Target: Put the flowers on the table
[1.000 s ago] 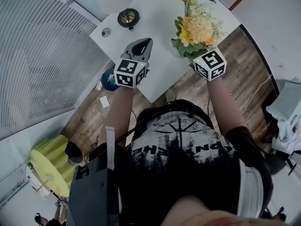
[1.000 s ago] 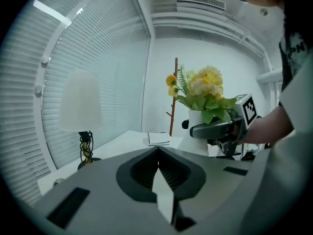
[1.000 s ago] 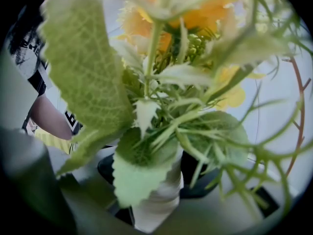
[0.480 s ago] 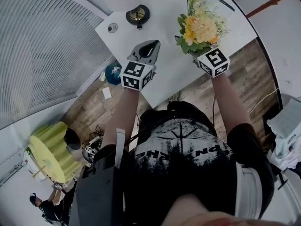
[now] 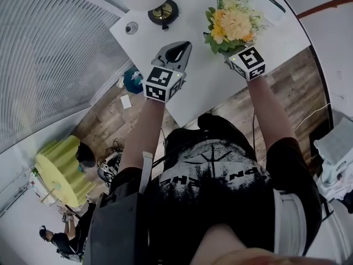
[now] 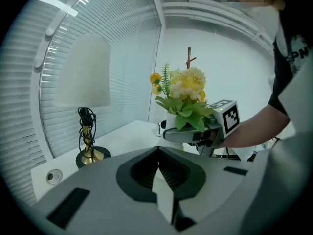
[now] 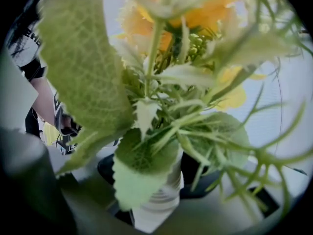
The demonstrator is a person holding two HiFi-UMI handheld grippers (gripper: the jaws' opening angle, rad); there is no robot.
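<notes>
- The right gripper (image 7: 152, 180) has its jaws spread wide and clamped on the white pot (image 7: 159, 204), one dark pad on each side of it.
- The flowers (image 5: 234, 24) stand upright in that pot, and their leaves fill most of the right gripper view.
- The left gripper (image 6: 157, 169) has its jaws pressed together with nothing between them; it hangs over the near part of the table (image 5: 204, 76), apart from the pot.
- In the left gripper view the pot is over the white tabletop, near its edge. Its base is hidden by the jaw, so I cannot tell whether it touches the surface.
- A lamp (image 6: 85, 126) stands further back on the table, well apart from the flowers.
- My reading: the carry is nearly done. Setting the pot down flat and letting go of it are still left.
</notes>
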